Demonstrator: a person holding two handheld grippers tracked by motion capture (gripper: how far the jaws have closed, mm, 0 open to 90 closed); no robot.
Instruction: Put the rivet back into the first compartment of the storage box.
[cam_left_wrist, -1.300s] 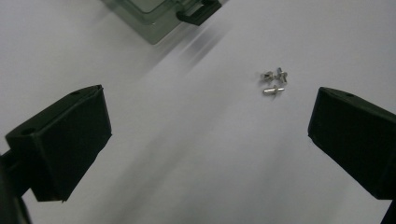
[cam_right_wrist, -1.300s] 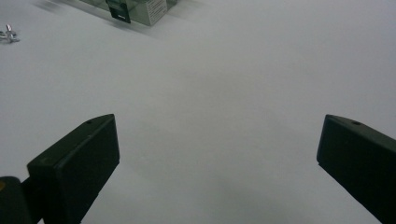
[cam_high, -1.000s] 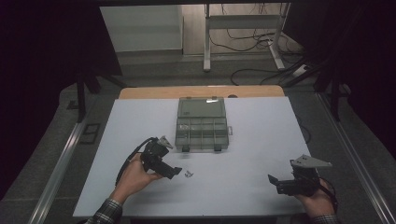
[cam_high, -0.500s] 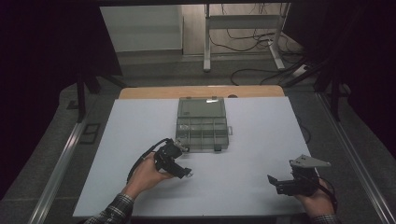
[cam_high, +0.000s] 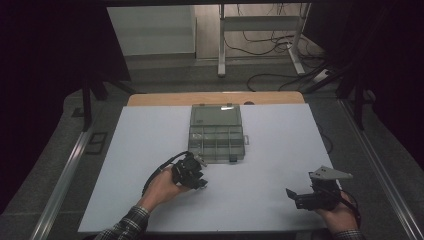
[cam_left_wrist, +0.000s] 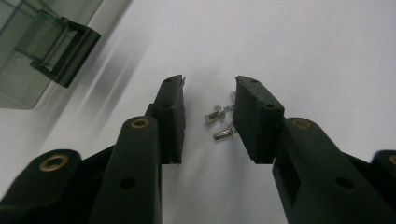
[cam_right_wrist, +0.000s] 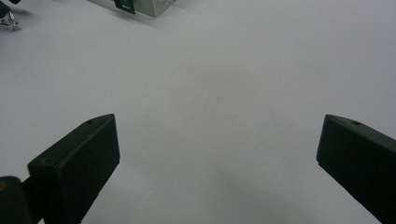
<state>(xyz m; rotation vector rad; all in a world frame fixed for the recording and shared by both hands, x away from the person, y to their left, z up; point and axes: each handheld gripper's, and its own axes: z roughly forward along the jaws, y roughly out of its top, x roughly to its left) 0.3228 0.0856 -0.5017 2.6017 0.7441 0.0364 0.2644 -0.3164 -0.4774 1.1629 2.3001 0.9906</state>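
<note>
Two small silver screws (cam_left_wrist: 220, 122) lie on the white table between the jaws of my left gripper (cam_left_wrist: 208, 107). Those jaws have just been closing; a gap remains beside the left pad, and the screws lie against the right pad (cam_left_wrist: 254, 116). In the high view my left gripper (cam_high: 201, 183) points down at the table just in front of a clear compartment box (cam_high: 217, 132). Near the front right edge my right gripper (cam_high: 291, 195) rests open, its jaws (cam_right_wrist: 217, 154) wide apart over bare table.
The box's dark latch (cam_left_wrist: 65, 51) lies close to the left of my left gripper. In the right gripper view the screws (cam_right_wrist: 10, 22) and the box's corner (cam_right_wrist: 144, 5) sit far off. A wooden strip (cam_high: 215, 97) borders the white table (cam_high: 280, 145) at the back.
My left hand has slid right and down over the screws, and its jaws have narrowed around them. The right hand has stayed put.
</note>
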